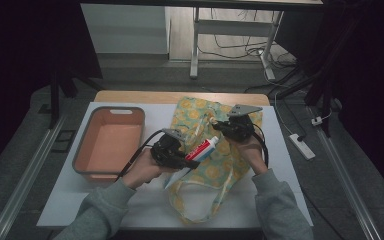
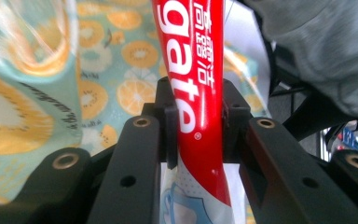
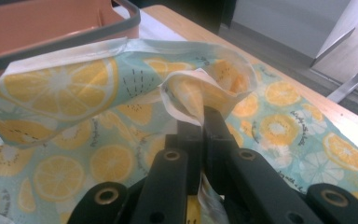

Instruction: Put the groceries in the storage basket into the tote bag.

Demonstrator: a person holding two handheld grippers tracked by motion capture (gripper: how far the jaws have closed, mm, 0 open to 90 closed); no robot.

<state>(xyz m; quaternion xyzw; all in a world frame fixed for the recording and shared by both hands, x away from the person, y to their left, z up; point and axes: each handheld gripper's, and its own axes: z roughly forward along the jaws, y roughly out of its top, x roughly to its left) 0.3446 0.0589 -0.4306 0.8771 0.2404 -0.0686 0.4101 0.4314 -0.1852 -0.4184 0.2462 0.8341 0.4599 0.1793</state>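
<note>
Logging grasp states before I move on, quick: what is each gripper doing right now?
Left gripper: closed on the toothpaste tube, clamped between both jaws.
Right gripper: closed, pinching a lifted fold of the lemon-print cloth bag.

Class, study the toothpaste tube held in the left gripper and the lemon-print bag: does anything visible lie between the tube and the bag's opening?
Nothing visible does. The left gripper holds the toothpaste tube above the lemon-print bag, while the right gripper pinches the bag's edge and lifts it. How wide the opening is cannot be told.
</note>
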